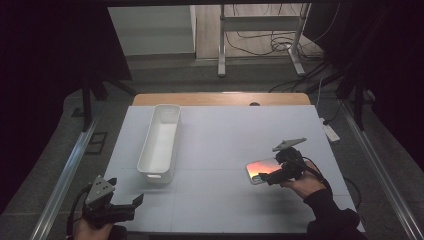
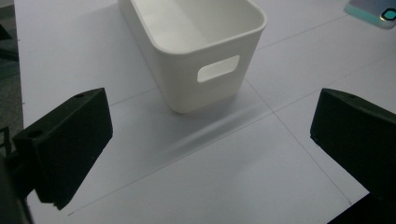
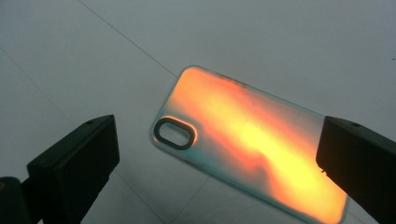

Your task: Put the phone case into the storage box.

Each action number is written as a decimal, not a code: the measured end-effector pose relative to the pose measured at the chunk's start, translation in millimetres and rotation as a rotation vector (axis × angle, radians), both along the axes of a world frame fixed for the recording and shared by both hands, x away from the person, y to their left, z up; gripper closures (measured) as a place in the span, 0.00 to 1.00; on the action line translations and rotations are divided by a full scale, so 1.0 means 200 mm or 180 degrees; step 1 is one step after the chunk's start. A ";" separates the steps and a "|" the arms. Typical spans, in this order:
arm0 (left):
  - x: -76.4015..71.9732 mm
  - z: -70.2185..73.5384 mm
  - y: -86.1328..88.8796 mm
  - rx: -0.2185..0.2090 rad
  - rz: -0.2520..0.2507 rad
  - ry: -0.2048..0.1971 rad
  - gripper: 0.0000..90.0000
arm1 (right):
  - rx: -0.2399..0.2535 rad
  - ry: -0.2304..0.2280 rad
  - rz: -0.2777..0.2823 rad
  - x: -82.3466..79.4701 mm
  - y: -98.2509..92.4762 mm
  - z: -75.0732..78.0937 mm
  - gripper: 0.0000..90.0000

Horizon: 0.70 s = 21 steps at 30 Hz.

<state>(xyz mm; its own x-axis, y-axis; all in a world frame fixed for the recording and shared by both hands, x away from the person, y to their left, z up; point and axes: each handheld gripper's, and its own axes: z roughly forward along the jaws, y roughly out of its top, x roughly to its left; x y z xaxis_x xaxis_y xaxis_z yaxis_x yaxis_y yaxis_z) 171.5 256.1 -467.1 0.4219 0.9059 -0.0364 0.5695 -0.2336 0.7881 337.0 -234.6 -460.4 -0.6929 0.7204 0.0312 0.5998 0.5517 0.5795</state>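
White table (image 1: 220,200), white bin (image 1: 160,142), iridescent phone case (image 1: 261,171)

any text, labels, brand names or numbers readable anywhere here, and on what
None can be read.
Phone case: shiny orange and yellow back with an oval camera cutout, no print on it.
White bin: plain walls with a handle slot, no label.
White table top: thin seam lines, no writing.
Left gripper and right gripper: black jaws open, no marking legible.

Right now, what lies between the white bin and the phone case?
Nothing: in the high view, bare table lies between the white bin and the phone case.
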 end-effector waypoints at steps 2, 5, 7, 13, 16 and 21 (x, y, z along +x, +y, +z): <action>0.00 0.00 0.00 0.0001 0.0003 0.0001 0.00 | -0.0005 0.0009 0.0009 0.01 0.01 0.00 0.00; 0.00 0.00 0.00 0.0000 0.0002 -0.0001 0.00 | -0.0051 0.0029 0.0004 0.01 0.01 0.00 0.04; 0.00 0.00 0.00 0.0005 -0.0001 -0.0001 0.00 | -0.0058 0.0046 0.0022 0.02 0.01 -0.01 0.14; 0.00 0.00 0.00 0.0006 -0.0003 -0.0005 0.00 | -0.0127 0.0150 0.0069 0.03 0.01 -0.02 0.53; 0.00 0.00 0.00 0.0007 -0.0004 -0.0013 0.00 | -0.0165 0.0163 0.0116 0.03 0.02 -0.01 0.69; -0.01 0.00 -0.01 0.0068 -0.0036 -0.0032 0.00 | -0.0159 0.0219 0.0219 0.03 0.02 -0.02 0.95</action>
